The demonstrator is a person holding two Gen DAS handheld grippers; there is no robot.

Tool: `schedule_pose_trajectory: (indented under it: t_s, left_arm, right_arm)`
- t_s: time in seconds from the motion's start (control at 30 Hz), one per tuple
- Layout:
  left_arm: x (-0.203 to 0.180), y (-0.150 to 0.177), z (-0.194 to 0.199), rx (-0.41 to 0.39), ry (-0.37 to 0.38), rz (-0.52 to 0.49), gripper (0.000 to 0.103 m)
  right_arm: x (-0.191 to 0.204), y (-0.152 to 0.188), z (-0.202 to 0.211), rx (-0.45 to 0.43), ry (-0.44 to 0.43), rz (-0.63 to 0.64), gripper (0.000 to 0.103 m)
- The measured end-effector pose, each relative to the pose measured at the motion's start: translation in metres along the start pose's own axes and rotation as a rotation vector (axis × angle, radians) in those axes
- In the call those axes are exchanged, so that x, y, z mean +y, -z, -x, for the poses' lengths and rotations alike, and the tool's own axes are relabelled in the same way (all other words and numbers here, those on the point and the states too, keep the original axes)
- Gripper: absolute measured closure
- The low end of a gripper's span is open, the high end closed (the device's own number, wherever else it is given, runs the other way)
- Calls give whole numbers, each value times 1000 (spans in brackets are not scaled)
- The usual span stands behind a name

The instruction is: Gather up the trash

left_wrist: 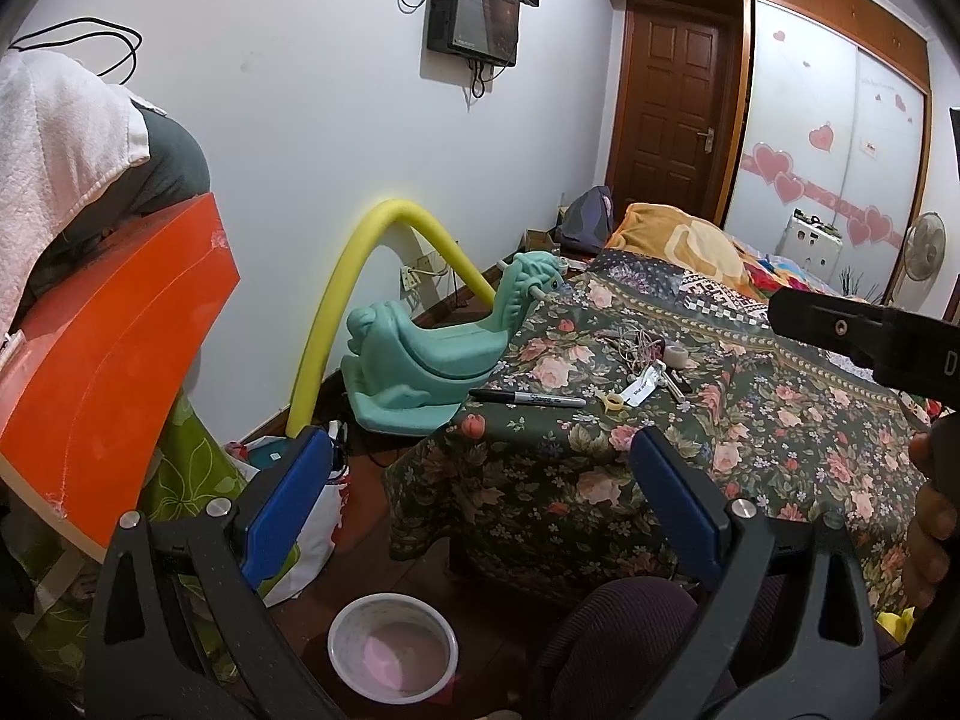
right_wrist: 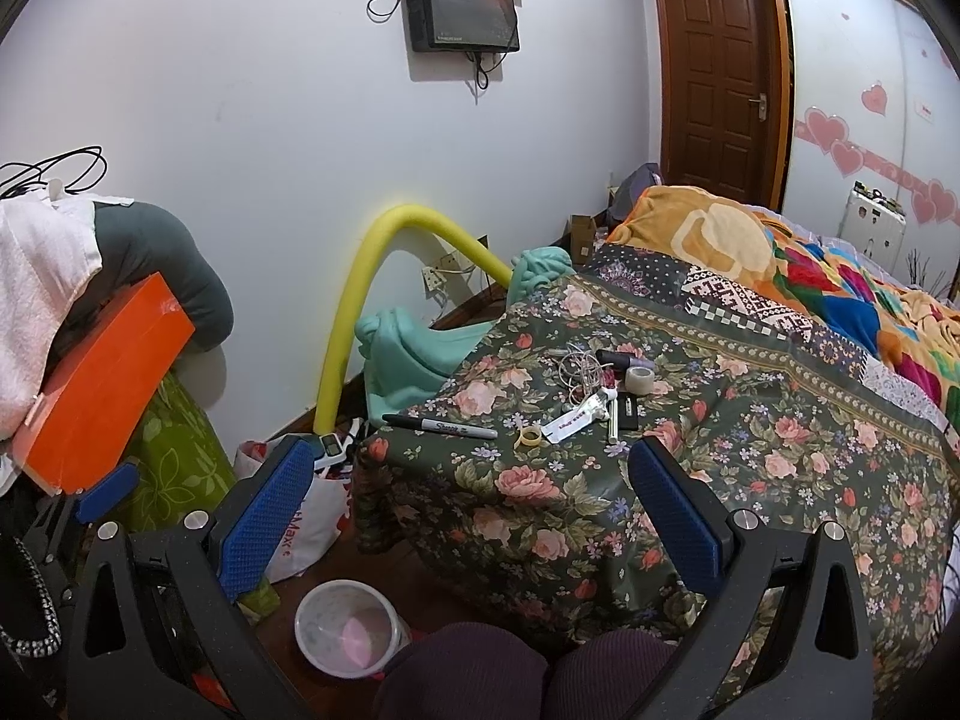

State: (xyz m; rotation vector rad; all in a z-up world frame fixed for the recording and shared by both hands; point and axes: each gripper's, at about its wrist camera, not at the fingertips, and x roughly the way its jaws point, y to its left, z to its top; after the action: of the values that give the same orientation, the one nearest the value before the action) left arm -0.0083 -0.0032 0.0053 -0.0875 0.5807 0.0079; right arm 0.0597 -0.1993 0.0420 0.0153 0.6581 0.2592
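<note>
A white round bin with a pink lining stands on the floor at the foot of the bed; it also shows in the right wrist view. On the floral bedspread lie a black marker, a white paper tag, a small yellow tape ring, a clear tape roll and tangled cords. The same items show in the right wrist view: marker, tag, ring. My left gripper is open and empty, above the bin. My right gripper is open and empty, short of the items.
A teal rocking toy and a yellow foam tube stand by the wall. An orange box juts in at left. A white bag sits on the floor. The person's knees are below. The right gripper's body shows at right.
</note>
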Motion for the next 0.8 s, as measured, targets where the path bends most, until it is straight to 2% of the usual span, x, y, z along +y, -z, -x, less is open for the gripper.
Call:
schedule_pose_trajectory:
  t_s: [0.8]
  left_arm:
    - [0,2,2,-3,-8,-11,3]
  right_arm:
    - [4,3,1,1,-7,11,0]
